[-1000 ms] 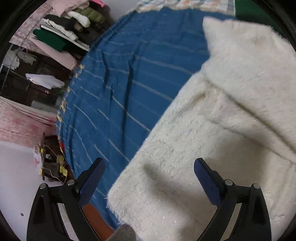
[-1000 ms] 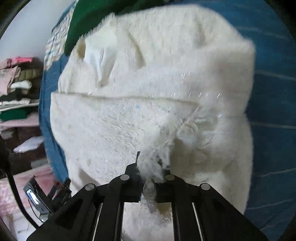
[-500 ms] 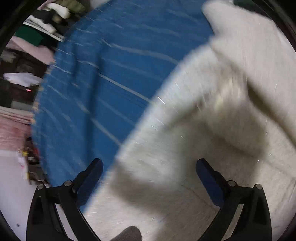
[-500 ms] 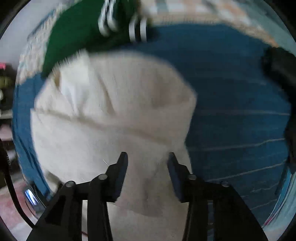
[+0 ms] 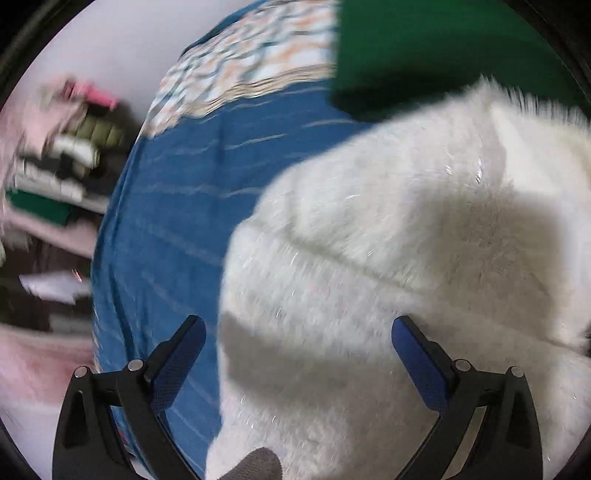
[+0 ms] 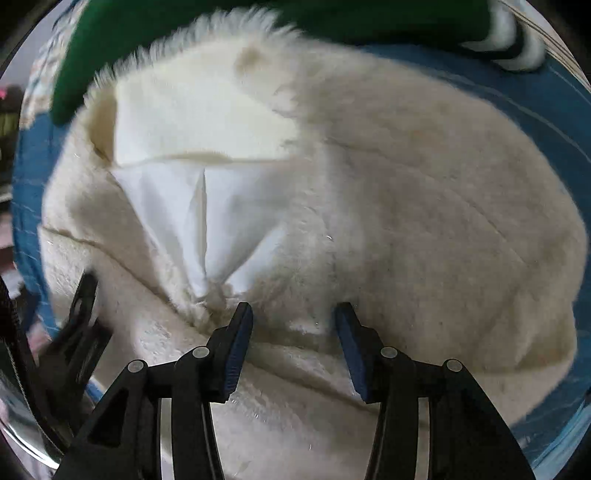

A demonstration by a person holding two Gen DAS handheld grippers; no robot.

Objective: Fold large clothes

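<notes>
A fluffy white coat (image 5: 388,258) lies folded on a blue striped bedsheet (image 5: 177,206). My left gripper (image 5: 295,350) is wide open and empty, over the coat's left edge. In the right wrist view the coat (image 6: 406,184) fills the frame, with its smooth white lining (image 6: 199,192) showing at the collar. My right gripper (image 6: 293,321) is open, its fingers close above the fur, holding nothing. The left gripper's black frame (image 6: 74,332) shows at the left edge of that view.
A green garment with white stripes (image 6: 369,22) lies just beyond the coat; it also shows in the left wrist view (image 5: 424,48). A patterned cloth (image 5: 251,62) covers the bed's far end. Shelves of folded clothes (image 5: 62,155) stand left of the bed.
My right gripper opened and let go of the coat, then came down close over it. My left gripper stayed open and swung forward, toward the far end of the bed.
</notes>
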